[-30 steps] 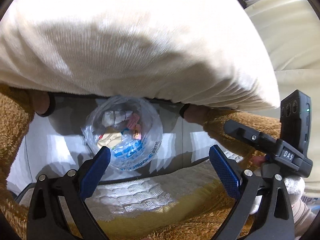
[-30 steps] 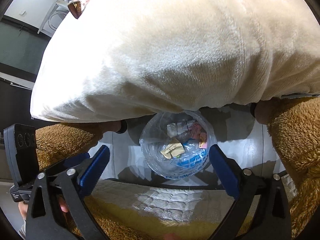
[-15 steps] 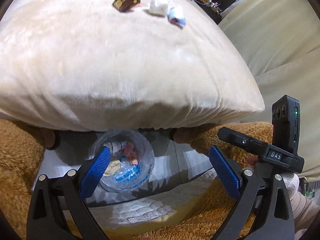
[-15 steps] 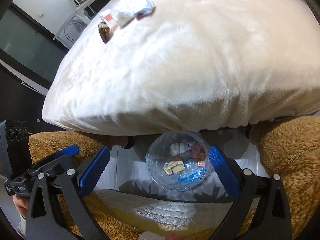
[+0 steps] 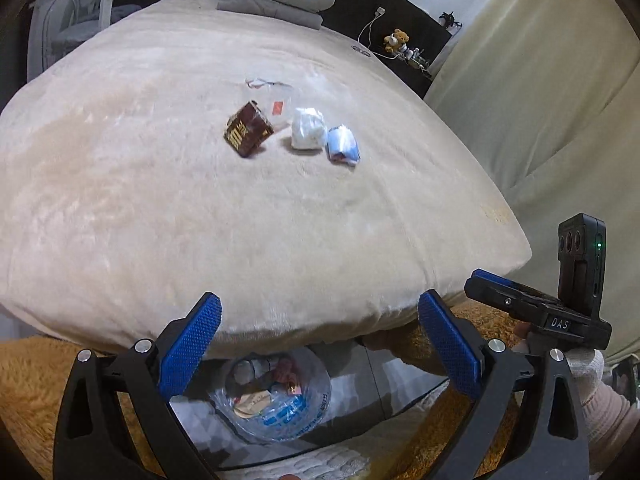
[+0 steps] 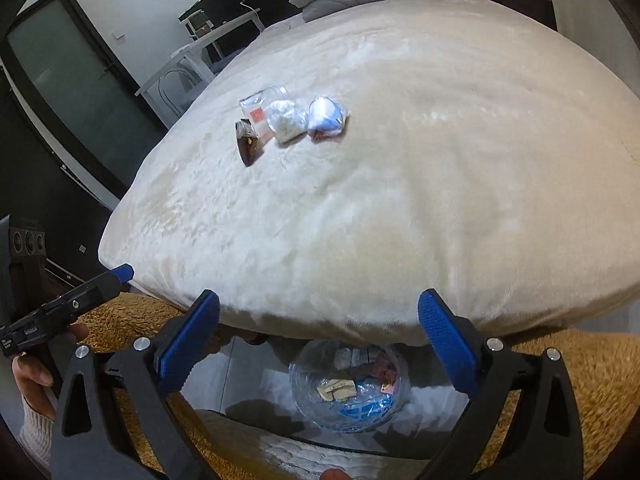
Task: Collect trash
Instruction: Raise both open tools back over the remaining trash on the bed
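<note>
**Up on the bed now: four bits of trash left to grab**

Below the foot edge of the bed [image 5: 280, 208], the plastic-lined trash bin [image 5: 276, 404] sits on the floor with a few wrappers already in it. Both cameras were pointed down at that bin a second ago with the blanket filling the top of the view; now they've tilted up and the whole bed top shows. So I'd guess the drop-off is done and it's time for the next pickup.

Both tools are released and holding nothing: left gripper [image 5: 318, 344] and right gripper [image 6: 318, 340] each have their jaws spread wide.

Remaining trash sits in a tight cluster mid-bed, well away from every edge: a brown box [image 5: 248, 134], a clear baggie [image 5: 276, 106] just behind it, a white crumpled wad [image 5: 307, 133] and a blue-white wrapper [image 5: 343, 147] touching it.

Hard to tell: the bin's far rim is hidden under the blanket overhang, and the baggie's outline is faint.
</note>
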Available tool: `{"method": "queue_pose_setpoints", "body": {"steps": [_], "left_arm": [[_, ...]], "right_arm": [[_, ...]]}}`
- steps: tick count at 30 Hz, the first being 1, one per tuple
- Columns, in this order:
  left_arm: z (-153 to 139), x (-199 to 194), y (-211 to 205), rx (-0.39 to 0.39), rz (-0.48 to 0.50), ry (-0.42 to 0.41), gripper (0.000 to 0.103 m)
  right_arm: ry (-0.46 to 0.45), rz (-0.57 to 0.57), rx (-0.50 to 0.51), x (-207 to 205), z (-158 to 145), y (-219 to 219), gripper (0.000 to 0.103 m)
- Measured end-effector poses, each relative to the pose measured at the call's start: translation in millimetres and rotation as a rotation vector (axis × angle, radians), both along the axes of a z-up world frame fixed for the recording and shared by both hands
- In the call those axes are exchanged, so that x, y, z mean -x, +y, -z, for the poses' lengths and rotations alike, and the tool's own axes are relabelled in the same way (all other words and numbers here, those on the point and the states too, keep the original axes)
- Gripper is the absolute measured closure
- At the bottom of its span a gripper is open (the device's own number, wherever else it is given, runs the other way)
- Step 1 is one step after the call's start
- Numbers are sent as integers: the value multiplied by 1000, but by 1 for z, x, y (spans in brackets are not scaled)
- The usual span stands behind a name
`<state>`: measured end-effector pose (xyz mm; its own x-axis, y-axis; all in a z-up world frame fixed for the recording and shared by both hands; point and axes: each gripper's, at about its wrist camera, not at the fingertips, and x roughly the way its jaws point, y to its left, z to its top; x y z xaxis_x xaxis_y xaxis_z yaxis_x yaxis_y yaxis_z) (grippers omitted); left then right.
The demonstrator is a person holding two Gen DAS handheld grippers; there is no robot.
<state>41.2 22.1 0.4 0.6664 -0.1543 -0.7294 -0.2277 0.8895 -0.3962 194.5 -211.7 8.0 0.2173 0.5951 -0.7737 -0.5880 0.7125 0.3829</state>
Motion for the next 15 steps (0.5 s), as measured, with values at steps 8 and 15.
{"method": "queue_pose_setpoints", "body": {"steps": [8, 15], "left_arm": [[-14, -31, 21, -38, 10, -34, 7], [-7, -67, 39, -92, 54, -37, 7]], "right_arm": [[-161, -42, -2, -24, -25, 28, 5], [-200, -61, -22, -55, -26, 50, 5]]}}
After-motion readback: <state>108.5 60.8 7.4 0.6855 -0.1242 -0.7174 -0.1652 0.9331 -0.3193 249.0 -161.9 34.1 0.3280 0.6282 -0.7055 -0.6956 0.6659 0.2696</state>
